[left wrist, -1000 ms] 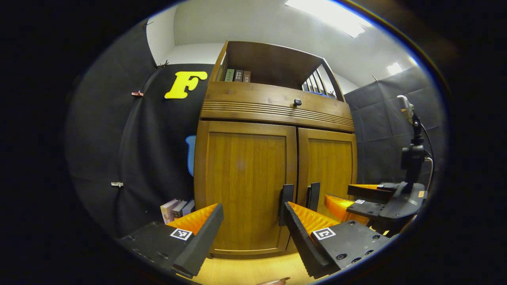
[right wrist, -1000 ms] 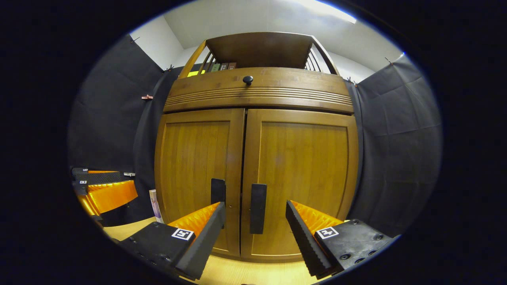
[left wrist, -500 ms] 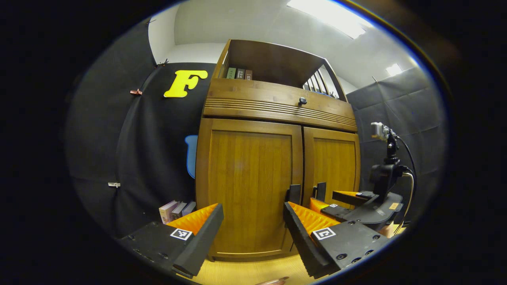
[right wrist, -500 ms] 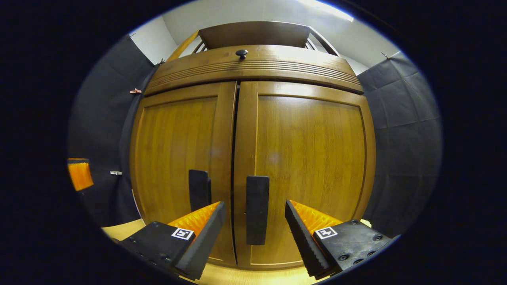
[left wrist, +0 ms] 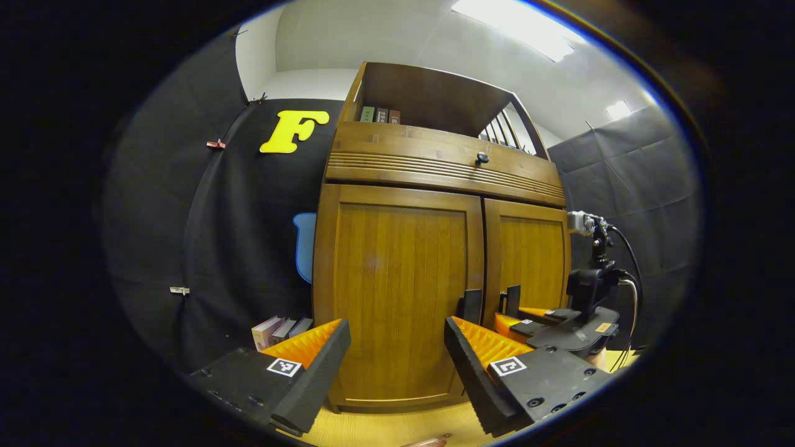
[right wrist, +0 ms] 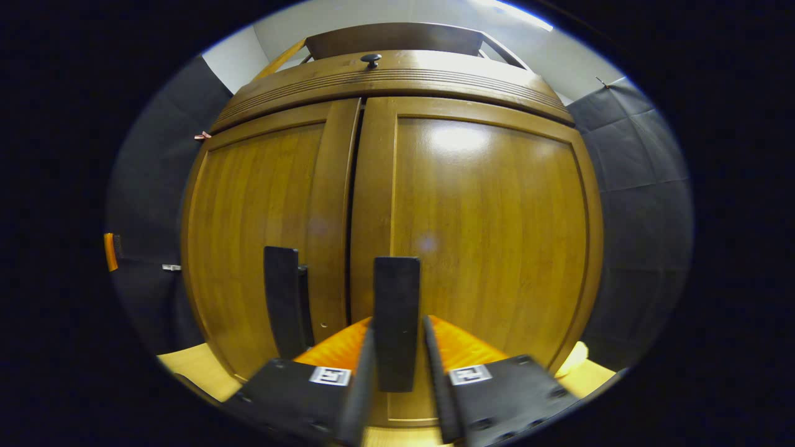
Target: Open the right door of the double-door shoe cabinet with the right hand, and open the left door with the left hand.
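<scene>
The wooden shoe cabinet [left wrist: 397, 273] stands with both doors closed. In the right gripper view, my right gripper [right wrist: 397, 366] is shut on the black vertical handle of the right door [right wrist: 396, 310], one finger pressing on each side. The left door's black handle [right wrist: 282, 307] stands free just to its left. In the left gripper view, my left gripper [left wrist: 394, 366] is open and empty in front of the left door [left wrist: 397, 292], short of its handle [left wrist: 470, 305]. The right gripper [left wrist: 546, 320] is there too, at the right door's handle [left wrist: 512, 300].
A drawer with a round black knob [left wrist: 481, 158] runs above the doors, with an open shelf holding books [left wrist: 379, 115] on top. More books [left wrist: 279, 328] stand on the wooden floor [left wrist: 397, 422] left of the cabinet. Black cloth walls close in on both sides.
My right gripper has moved in to the right door's handle and shut on it. My left gripper has stayed open, with the view drifting slightly. Both doors remain closed.
</scene>
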Demonstrator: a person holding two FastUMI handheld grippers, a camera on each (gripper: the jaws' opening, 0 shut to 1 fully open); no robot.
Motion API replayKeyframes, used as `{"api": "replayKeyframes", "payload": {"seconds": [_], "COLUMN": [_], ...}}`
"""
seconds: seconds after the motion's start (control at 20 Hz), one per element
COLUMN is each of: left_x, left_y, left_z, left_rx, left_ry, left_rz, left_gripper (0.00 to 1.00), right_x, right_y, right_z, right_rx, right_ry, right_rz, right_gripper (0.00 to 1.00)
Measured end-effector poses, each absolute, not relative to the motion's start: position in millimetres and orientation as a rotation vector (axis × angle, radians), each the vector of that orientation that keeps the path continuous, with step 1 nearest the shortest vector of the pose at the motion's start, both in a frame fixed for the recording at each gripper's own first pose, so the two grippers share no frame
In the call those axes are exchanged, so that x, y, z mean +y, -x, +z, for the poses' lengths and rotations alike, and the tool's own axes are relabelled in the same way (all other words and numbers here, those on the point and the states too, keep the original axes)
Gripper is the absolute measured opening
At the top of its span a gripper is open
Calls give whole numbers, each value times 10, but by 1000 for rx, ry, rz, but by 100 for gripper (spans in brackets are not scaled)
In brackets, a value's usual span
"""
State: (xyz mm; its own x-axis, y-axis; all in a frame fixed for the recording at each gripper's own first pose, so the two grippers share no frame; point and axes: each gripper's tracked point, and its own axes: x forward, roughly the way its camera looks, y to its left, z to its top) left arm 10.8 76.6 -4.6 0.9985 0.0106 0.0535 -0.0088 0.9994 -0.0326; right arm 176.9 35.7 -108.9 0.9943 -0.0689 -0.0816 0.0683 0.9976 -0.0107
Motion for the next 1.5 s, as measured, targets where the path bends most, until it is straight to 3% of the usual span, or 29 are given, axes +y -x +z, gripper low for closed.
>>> {"api": "replayKeyframes", "payload": {"seconds": [0.05, 0.2, 0.3, 0.35, 0.55, 0.7, 0.75, 1.15, 1.25, 1.35, 1.5], "left_x": [779, 803, 804, 809, 819, 802, 793, 511, 395, 281, 119], "left_y": [-98, -49, 4, 35, 134, 217, 244, 359, 379, 410, 452], "left_z": [-40, -50, -33, -20, 25, 42, 62, 31, 6, 0, -16], "left_rx": [-54, -47, -52, -53, -57, -56, -59, -42, -33, -34, -42], "left_ry": [36, 37, 38, 37, 39, 50, 52, 52, 64, 74, 83], "left_rz": [10, 14, 12, 13, 24, 28, 31, 3, -21, -44, -79], "left_gripper": [94, 94, 94, 94, 94, 92, 92, 94, 92, 92, 94], "right_x": [332, 327, 319, 324, 338, 307, 294, 76, 0, -87, -217], "right_y": [-1750, -1747, -1745, -1723, -1516, -1342, -1271, -708, -576, -455, -277], "right_z": [-1067, -1060, -1087, -1090, -1056, -1019, -1006, -850, -815, -770, -749], "right_rx": [87, 99, 123, 135, 142, 158, 160, 144, 140, 143, 137], "right_ry": [19, 28, 32, 36, 28, 29, 26, 15, 19, 1, 5], "right_rz": [-73, -75, -70, -63, -35, -8, 3, 47, 60, 68, 59], "right_gripper": [33, 27, 17, 26, 17, 17, 21, 21, 17, 25, 21]}}
